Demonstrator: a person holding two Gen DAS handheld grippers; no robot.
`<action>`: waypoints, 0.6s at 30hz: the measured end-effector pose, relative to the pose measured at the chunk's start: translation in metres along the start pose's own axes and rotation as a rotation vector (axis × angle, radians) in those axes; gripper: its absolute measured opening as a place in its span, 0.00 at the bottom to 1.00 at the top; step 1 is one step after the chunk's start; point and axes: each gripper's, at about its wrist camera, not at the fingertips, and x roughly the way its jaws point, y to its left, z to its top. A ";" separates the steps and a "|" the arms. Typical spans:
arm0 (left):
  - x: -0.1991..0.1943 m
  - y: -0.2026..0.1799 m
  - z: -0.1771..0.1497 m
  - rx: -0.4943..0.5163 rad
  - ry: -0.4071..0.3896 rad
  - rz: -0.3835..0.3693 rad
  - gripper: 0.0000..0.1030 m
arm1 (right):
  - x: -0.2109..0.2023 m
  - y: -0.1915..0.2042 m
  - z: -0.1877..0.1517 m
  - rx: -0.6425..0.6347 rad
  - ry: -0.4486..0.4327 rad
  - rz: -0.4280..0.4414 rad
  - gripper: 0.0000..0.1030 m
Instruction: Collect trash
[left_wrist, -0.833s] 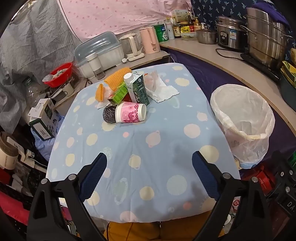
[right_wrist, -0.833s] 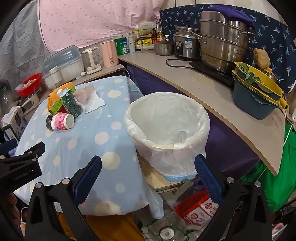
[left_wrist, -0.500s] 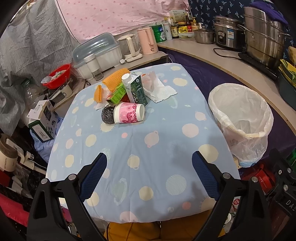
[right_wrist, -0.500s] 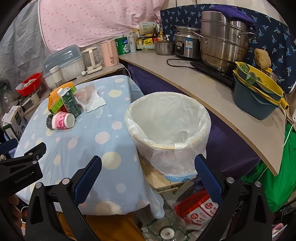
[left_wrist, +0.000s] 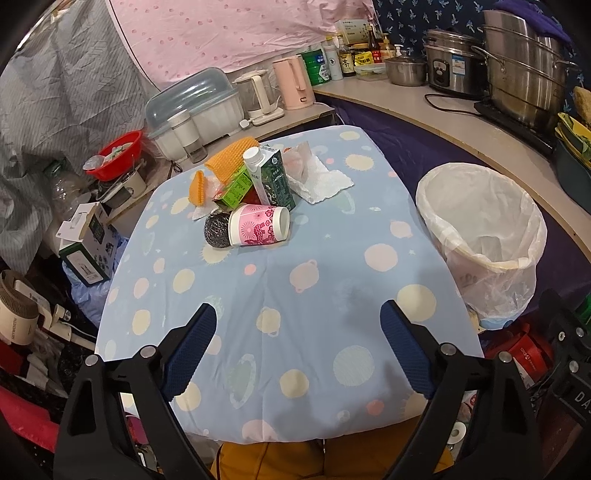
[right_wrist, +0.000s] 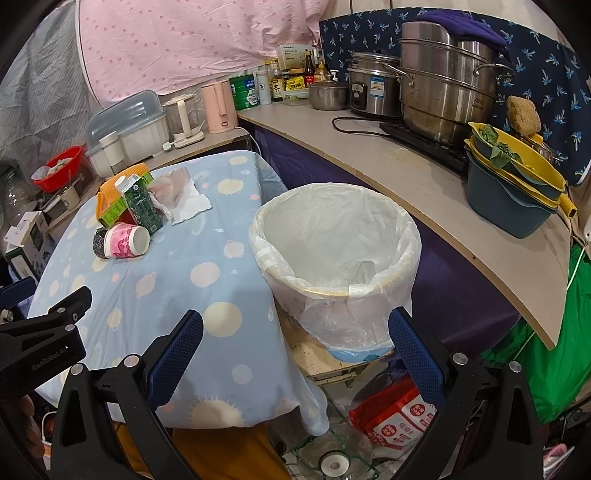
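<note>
A heap of trash lies at the far end of the blue spotted table: a pink paper cup on its side, a steel scourer, a dark green carton, a light green box, orange sponge mesh and crumpled white paper. My left gripper is open over the table's near half, well short of the heap. My right gripper is open, with nothing between its fingers, in front of the white-lined bin. The cup and carton show in the right wrist view too.
The bin stands just right of the table. A curved counter behind it carries steel pots, a rice cooker and stacked basins. Kettles, a lidded dish rack and a red bowl crowd the far left. Clutter covers the floor.
Both views have shifted only slightly; the heap sits a little lower and nearer in the left wrist view. Both grippers stay open and nothing has been picked up.
</note>
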 end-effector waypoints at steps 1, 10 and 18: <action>0.001 0.000 0.000 0.001 0.002 0.000 0.84 | 0.000 0.000 0.000 0.000 -0.001 0.000 0.93; 0.002 0.003 -0.002 -0.006 0.024 -0.001 0.84 | 0.000 0.000 0.000 0.000 0.001 0.000 0.93; 0.004 0.003 -0.002 -0.005 0.033 0.009 0.88 | 0.000 0.001 0.000 -0.001 0.001 -0.001 0.93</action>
